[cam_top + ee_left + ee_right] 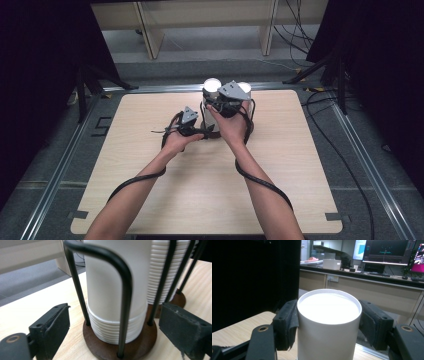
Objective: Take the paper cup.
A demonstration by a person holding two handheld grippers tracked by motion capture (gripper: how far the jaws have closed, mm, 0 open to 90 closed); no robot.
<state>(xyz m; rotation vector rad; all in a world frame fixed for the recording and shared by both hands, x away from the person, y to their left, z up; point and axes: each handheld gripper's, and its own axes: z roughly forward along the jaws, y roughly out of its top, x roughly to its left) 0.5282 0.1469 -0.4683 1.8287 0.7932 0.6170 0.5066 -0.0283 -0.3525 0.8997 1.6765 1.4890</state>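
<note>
Above the counter [150,165], right gripper [329,322] clamps the upright top cup [329,322]; left gripper [112,330] fingers stand wide (straddling the holder [120,345]).

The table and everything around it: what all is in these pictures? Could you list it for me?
Table: one, light wood, centre of the high view.
Cup holder: one seen close, brown round base with black wire uprights, at the table's far edge; a second base behind it.
Paper cup stacks: two, white, standing inside the wire uprights.
Top cup: one, white, upside down, between the right gripper's pads.
Monitors: at least two, lit, on a far desk.
Left gripper: black, jaws open beside the holder's base.
Right gripper: black, shut on the top cup.
Forearms: two, bare.
</note>
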